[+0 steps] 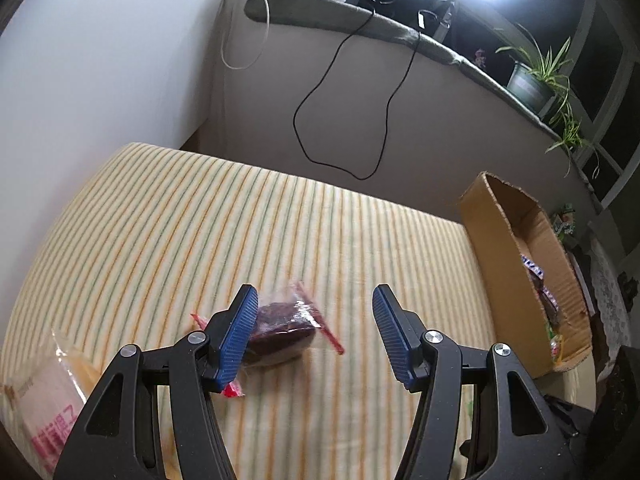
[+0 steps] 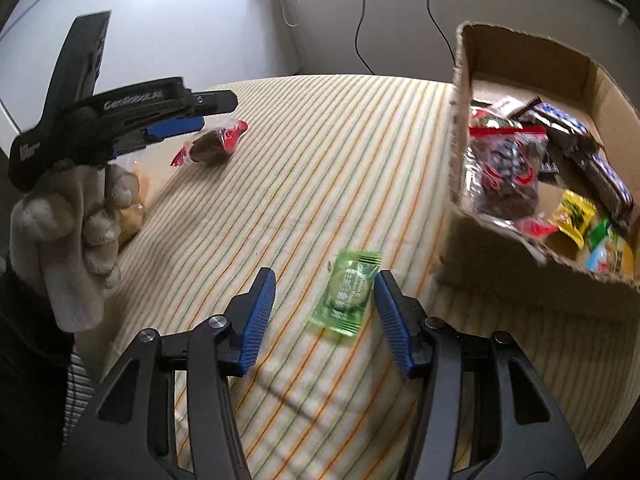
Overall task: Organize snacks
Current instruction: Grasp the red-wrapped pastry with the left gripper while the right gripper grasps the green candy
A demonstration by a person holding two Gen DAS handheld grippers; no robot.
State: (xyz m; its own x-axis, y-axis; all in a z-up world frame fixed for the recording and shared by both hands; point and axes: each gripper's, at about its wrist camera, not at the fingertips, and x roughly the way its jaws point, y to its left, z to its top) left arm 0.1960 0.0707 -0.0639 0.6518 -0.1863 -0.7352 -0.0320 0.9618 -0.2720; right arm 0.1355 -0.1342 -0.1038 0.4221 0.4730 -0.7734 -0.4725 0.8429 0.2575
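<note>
A cardboard box [image 2: 520, 60] stands at the desk's [image 2: 320, 140] right edge, holding snack packets [image 2: 504, 168]. Left of the box lies a candy [image 2: 347, 294]; farther left, a wrapped cake [image 2: 214, 145].

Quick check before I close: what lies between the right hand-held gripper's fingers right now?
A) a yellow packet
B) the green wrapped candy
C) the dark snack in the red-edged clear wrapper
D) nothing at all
B: in the right wrist view the green wrapped candy lies on the striped cloth between the open fingers of the right hand-held gripper, not yet gripped.
</note>
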